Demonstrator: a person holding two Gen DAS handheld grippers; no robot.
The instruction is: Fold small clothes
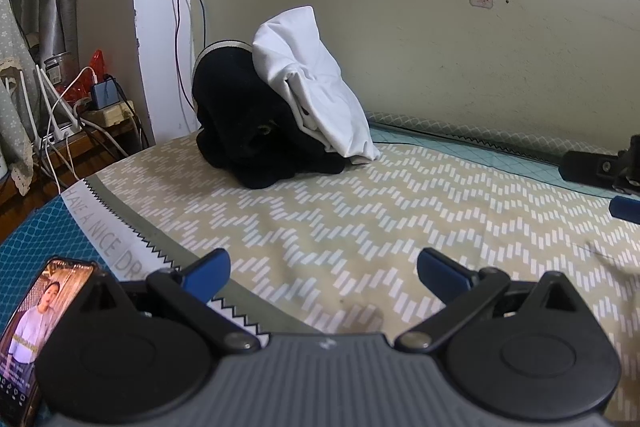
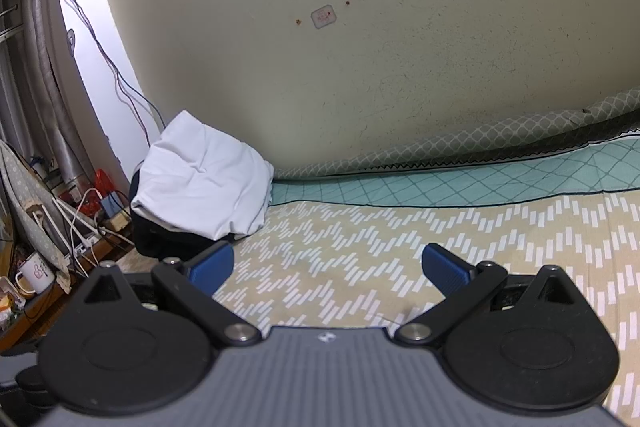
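A white garment (image 1: 316,83) lies crumpled over a black garment (image 1: 248,123) in a heap at the far left of the patterned bed cover (image 1: 360,211), against the wall. The same heap shows in the right wrist view, white garment (image 2: 204,183) on the black garment (image 2: 160,235). My left gripper (image 1: 323,273) is open and empty, low over the cover, well short of the heap. My right gripper (image 2: 327,269) is open and empty over the cover, to the right of the heap; its fingers (image 1: 624,207) show at the right edge of the left wrist view.
A phone (image 1: 36,327) with a lit screen lies at the near left on a teal cloth. Past the bed's left edge a low shelf holds a power strip (image 1: 108,113) and cables; a mug (image 2: 35,273) stands there. The wall (image 2: 360,67) runs behind the bed.
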